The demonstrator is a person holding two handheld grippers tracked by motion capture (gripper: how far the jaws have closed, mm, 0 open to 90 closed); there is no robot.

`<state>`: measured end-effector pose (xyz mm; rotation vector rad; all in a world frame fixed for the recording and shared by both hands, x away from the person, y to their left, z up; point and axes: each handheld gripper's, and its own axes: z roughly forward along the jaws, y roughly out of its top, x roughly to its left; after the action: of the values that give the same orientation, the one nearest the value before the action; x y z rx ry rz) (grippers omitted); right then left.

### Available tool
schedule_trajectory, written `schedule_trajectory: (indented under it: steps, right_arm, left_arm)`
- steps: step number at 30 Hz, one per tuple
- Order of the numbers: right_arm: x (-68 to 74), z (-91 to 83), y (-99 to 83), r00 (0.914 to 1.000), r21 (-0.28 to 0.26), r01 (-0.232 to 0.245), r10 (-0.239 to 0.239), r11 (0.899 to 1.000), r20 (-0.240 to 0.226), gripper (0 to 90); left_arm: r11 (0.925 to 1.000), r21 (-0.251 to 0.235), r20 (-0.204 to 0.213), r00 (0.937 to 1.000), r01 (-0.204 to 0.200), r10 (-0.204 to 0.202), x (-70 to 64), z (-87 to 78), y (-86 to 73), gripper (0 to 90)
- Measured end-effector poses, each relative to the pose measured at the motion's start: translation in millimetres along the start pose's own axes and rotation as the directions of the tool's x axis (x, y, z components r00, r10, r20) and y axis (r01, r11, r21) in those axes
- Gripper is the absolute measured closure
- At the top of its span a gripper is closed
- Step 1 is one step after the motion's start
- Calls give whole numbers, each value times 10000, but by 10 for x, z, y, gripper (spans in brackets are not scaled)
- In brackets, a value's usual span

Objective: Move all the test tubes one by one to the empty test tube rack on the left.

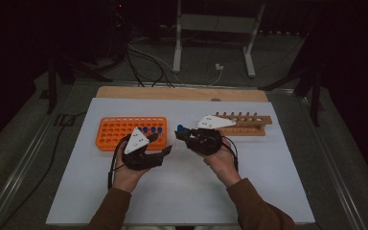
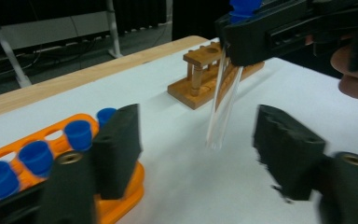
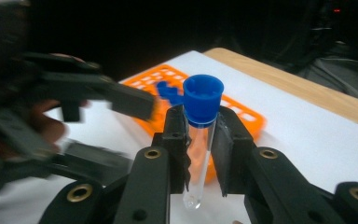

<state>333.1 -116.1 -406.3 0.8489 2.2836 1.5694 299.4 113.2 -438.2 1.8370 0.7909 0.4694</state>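
A clear tube with a blue cap stands upright in the middle of the right gripper view, pinched just below the cap between the jaws of the right gripper, its rounded bottom hanging free. In the left gripper view the same tube slants down from the upper right of the frame, above the white worktop and between the two spread jaws of the left gripper, touching neither. In the high view the right gripper sits just right of centre with the cap showing at its tip, and the left gripper lies just left of it, jaws apart and pointing toward it. An orange rack with several blue-capped tubes lies at centre left. A wooden rack lies at centre right, behind the right gripper.
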Motion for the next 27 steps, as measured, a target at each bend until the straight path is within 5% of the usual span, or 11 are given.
schedule_trajectory:
  steps: [8, 18, 24, 27]
  right_arm:
    - [138, 97, -5, 9986, 75, 100, -96, 9999, -515, 764]
    - [136, 114, -15, 9979, 100, -28, 35, 9999, -645, 761]
    - [36, 27, -33, 9950, -132, -227, 213, 9997, -973, 519]
    - [-21, -62, -70, 9987, -219, -23, 11, 9998, -510, 350]
  left_arm:
    - [9994, -188, 219, 9993, -285, 289, -30, 39, -4, 638]
    - [9985, -110, 461, 9975, -538, 543, -48, 48, -13, 776]
    - [9995, -179, 179, 9995, -276, 279, 29, -14, -64, 778]
    - [9993, -380, -3, 10000, -34, 34, 99, -105, -107, 778]
